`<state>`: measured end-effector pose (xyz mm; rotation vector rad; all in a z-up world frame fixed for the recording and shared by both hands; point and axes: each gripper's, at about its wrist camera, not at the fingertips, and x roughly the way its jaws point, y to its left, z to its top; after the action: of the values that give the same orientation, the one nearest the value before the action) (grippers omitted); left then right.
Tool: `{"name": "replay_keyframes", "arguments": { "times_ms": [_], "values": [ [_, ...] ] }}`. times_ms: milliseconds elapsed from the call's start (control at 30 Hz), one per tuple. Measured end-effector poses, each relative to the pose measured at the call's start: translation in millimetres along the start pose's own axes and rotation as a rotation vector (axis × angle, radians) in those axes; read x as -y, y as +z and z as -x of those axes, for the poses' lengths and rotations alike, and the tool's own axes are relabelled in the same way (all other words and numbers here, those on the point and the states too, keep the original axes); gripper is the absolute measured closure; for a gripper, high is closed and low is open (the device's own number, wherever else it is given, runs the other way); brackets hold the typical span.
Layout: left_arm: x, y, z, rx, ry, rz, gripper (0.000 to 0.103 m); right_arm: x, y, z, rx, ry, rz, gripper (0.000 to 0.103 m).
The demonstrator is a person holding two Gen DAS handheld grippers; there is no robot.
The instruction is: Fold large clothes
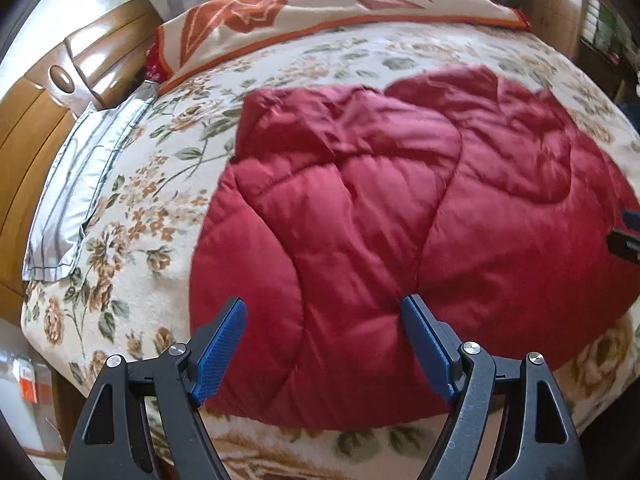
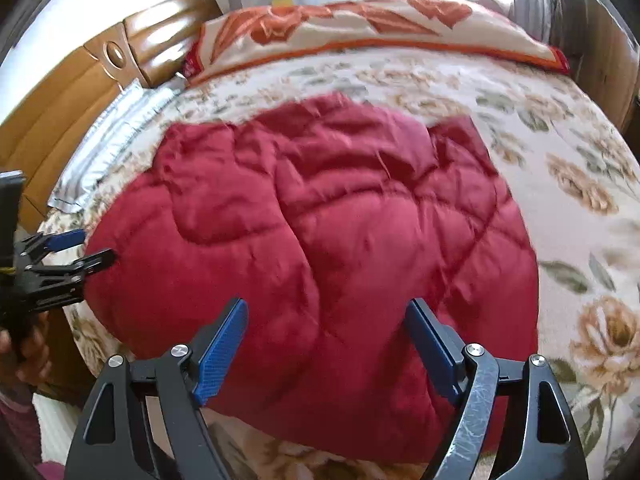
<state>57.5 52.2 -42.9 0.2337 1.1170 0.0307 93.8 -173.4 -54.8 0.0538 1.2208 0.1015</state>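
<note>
Left wrist view: left gripper [image 1: 322, 308], black frame with blue ribbed pads, points steeply down over the near edge of a dark red quilted padded garment [image 1: 400, 216]. Jaws stand wide apart; nothing sits between the pads, and the red fabric lies below them, not pinched. Garment lies spread on a cream floral-print bed blanket [image 1: 132, 216], filling the frame from centre to 3 o'clock and down to 6 o'clock. Surface is puffy, with curved stitch lines and creases; upper edge is uneven, with a raised fold toward 1 o'clock. Right gripper [image 1: 624, 232] shows only as a dark tip at 3 o'clock, over the garment's right edge.

At 12 o'clock: folded cream blanket with orange-red flower pattern [image 1: 320, 4] across the far side of the bed. At 9 to 10 o'clock: grey-and-white striped pillow [image 1: 80, 184] lying against a glossy brown wooden headboard [image 1: 52, 92].

Right wrist view: right gripper [image 2: 326, 308], same build, jaws also wide apart and empty, poised above the garment's [image 2: 320, 240] near edge at 6 o'clock. Garment fills the centre; bare floral blanket [image 2: 580, 208] is exposed from 2 to 4 o'clock. Left gripper [image 2: 96, 246] enters at 9 o'clock, fingers parted beside the garment's left edge; contact cannot be told. A person's hand [image 2: 24, 356] shows at 8 o'clock, blurred. Image is slightly motion-smeared.
</note>
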Motion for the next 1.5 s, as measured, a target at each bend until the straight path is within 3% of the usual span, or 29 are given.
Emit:
{"name": "replay_keyframes", "arguments": {
  "times_ms": [233, 500, 800, 1033, 1267, 1367, 1500],
  "values": [
    [-2.9, -0.3, -2.1, -0.004, -0.011, 0.021, 0.020, 19.2, -13.9, -13.1, 0.002, -0.017, -0.059, 0.021],
    [-3.0, -21.3, 18.1, 0.016, -0.021, 0.034, 0.013, 5.2, -28.6, 18.2, 0.045, 0.001, -0.019, 0.021],
    [15.0, -58.0, 47.0, 0.045, 0.012, -0.030, 0.011, -10.5, -55.7, 45.7, 0.052, 0.003, 0.053, 0.020],
    [29.7, -78.5, 67.0, 0.056, 0.029, -0.103, 0.010, -21.3, -81.9, 53.3, 0.005, 0.016, 0.120, 0.017],
    [24.3, -74.6, 95.6, 0.077, 0.016, -0.124, 0.008, -33.0, -90.8, 71.0, -0.021, 0.056, 0.177, 0.010],
    [18.9, -68.1, 113.4, 0.104, -0.001, -0.119, 0.005, -38.9, -84.5, 89.5, 0.003, 0.044, 0.218, 0.002],
    [14.1, -60.1, 127.5, 0.129, -0.002, -0.108, 0.001, -46.5, -72.6, 111.4, 0.041, 0.029, 0.271, 0.001]
  ]
}}
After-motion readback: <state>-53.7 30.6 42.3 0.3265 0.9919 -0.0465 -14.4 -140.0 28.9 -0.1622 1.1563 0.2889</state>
